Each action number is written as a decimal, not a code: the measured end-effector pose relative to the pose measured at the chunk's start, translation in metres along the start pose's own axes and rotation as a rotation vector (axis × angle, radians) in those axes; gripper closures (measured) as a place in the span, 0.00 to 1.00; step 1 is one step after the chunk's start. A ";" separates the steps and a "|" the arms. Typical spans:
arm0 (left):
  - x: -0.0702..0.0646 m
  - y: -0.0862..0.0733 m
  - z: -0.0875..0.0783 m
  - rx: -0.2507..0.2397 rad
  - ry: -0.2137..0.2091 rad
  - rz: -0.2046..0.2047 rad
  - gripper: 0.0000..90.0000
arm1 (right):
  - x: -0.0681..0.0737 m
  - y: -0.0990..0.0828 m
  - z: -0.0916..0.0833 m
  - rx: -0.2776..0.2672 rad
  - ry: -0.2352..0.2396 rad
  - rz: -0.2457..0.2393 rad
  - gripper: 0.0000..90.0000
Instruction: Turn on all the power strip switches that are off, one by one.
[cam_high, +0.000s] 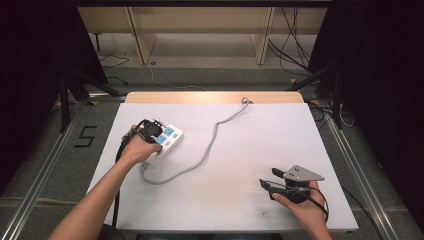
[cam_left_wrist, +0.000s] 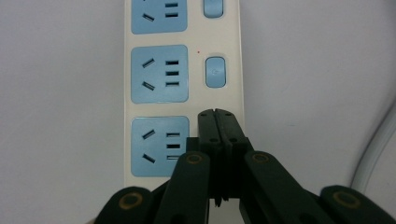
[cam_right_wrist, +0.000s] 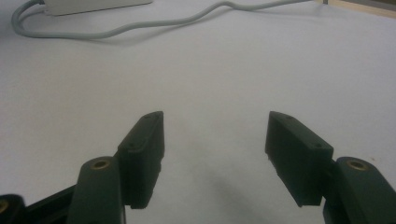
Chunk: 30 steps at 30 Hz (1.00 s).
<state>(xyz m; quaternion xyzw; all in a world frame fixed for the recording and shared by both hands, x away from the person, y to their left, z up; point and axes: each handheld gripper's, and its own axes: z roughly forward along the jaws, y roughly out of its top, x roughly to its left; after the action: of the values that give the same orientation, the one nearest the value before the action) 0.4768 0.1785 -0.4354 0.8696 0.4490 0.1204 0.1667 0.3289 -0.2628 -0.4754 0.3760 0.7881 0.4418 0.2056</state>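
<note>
From above, my left tool (cam_high: 150, 131) sits over the near end of the white power strip (cam_high: 167, 142), which lies on the left part of the white surface (cam_high: 240, 150). The strip's grey cord (cam_high: 210, 145) loops off its near end and snakes away to the far edge. My right tool (cam_high: 280, 186) rests low at the near right, well apart from the strip, pointing left.

Along my left tool (cam_left_wrist: 217, 114), its jaws are pressed together with nothing between them, the tips right over the strip's (cam_left_wrist: 233, 70) cream casing where the nearest switch should sit, beside the nearest blue socket (cam_left_wrist: 159, 145). The next blue switch (cam_left_wrist: 215, 71) shows just beyond the tips.

Along my right tool (cam_right_wrist: 215, 140), the jaws are spread wide over bare surface, holding nothing. The cord (cam_right_wrist: 140, 27) and a corner of the strip (cam_right_wrist: 93, 5) lie far ahead.
</note>
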 end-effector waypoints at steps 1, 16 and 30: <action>0.001 0.000 0.000 0.001 -0.005 0.001 1.00 | 0.000 0.000 0.000 0.001 0.000 0.000 0.43; -0.002 0.002 0.001 0.032 0.013 0.030 1.00 | 0.000 0.000 0.000 0.004 0.001 -0.001 0.43; -0.002 0.006 0.002 0.061 0.016 0.034 1.00 | 0.000 0.000 0.000 0.008 0.005 -0.001 0.43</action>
<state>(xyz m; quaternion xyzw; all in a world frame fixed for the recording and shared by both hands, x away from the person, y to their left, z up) 0.4808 0.1734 -0.4352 0.8808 0.4389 0.1163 0.1345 0.3285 -0.2626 -0.4757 0.3752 0.7908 0.4393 0.2023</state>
